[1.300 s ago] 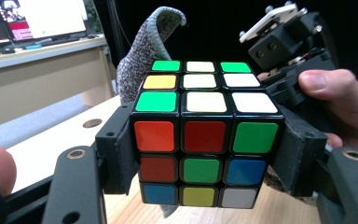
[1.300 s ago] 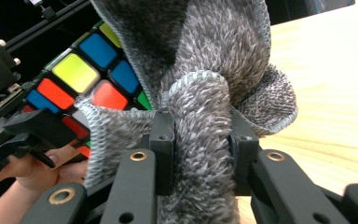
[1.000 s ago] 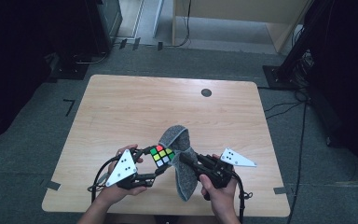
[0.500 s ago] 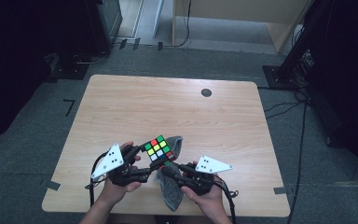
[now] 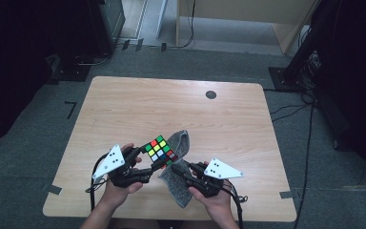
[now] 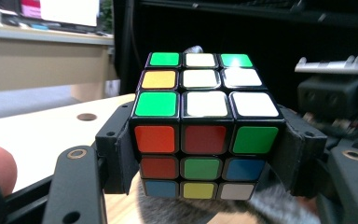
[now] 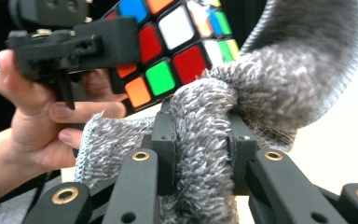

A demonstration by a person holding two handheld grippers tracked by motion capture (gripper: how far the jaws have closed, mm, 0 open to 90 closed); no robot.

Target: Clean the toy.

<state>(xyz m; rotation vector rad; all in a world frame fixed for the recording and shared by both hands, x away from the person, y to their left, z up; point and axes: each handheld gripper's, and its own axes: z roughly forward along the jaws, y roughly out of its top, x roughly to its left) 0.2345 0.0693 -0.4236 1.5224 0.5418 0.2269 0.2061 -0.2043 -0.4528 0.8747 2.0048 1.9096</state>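
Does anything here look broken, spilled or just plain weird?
Nothing broken or spilled. The puzzle cube is scrambled, its colours mixed on every visible face, and sits clamped in the left claw above the table. The grey cloth is bunched in the right claw, pressed against the cube.

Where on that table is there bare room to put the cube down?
The far half of the table, from the grippers up to the small dark hole, lies bare, as does the right side. It is crowded at the near edge, around the cube and grey cloth.
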